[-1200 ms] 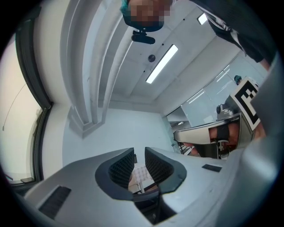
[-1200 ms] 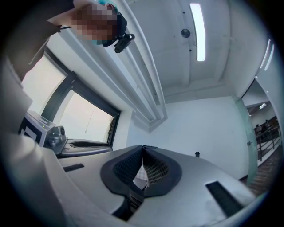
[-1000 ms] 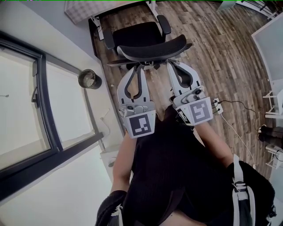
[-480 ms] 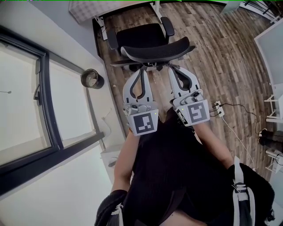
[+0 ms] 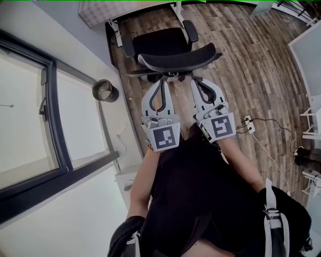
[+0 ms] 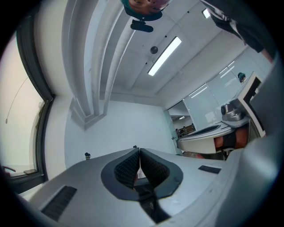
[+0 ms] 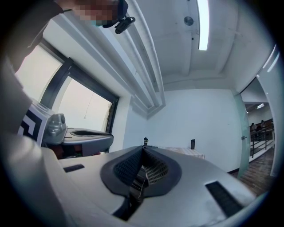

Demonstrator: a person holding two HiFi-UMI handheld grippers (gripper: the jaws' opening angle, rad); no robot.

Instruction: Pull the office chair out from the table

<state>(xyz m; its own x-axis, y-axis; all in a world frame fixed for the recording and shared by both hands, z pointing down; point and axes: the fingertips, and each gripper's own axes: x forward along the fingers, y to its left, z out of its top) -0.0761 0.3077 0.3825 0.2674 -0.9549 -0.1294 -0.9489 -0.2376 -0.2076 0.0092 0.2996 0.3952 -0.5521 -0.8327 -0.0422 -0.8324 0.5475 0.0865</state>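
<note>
Fingers of the left gripper (image 5: 161, 81) and the right gripper (image 5: 193, 80) are pressed together on nothing. Since a second ago the left gripper has drawn nearer the right, both tips just behind the backrest of the office chair (image 5: 173, 41), which has stayed tucked at the counter (image 5: 93, 9) edge. Wall and a round bin (image 5: 105, 90) crowd the window side, while the wood floor (image 5: 251, 65) spreads wide on the other, with a power strip (image 5: 246, 120) and cable beside the person.
</note>
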